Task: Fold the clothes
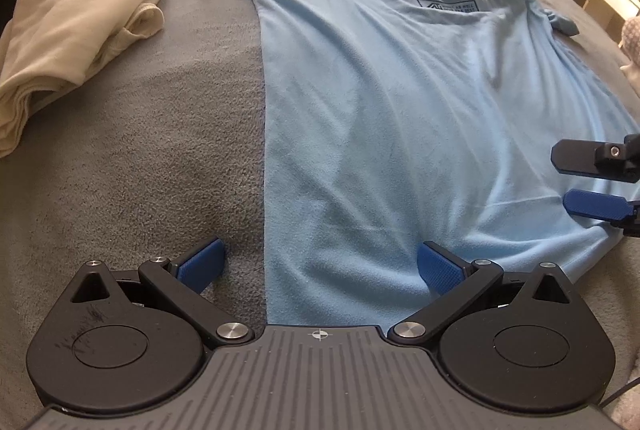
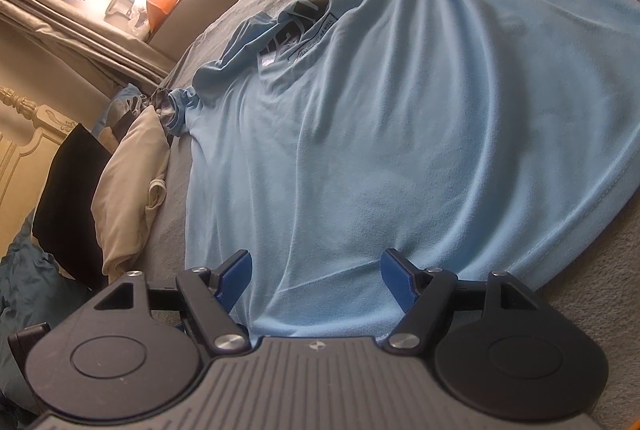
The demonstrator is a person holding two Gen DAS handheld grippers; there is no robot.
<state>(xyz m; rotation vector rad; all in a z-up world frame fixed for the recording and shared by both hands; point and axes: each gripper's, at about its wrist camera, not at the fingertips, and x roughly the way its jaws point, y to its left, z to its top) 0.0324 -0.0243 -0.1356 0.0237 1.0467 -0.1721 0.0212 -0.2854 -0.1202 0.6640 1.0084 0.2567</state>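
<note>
Left gripper [image 1: 320, 266] spread over shirt [image 1: 400, 110] hem | right gripper [image 2: 316, 270] spread likewise (nothing pinched) | poised at bed [image 1: 140, 150] near edge to fold.

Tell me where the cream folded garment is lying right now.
The cream folded garment lies on the grey blanket at the left of the left wrist view, apart from the light blue T-shirt; the right wrist view shows a black item beside it.
</note>
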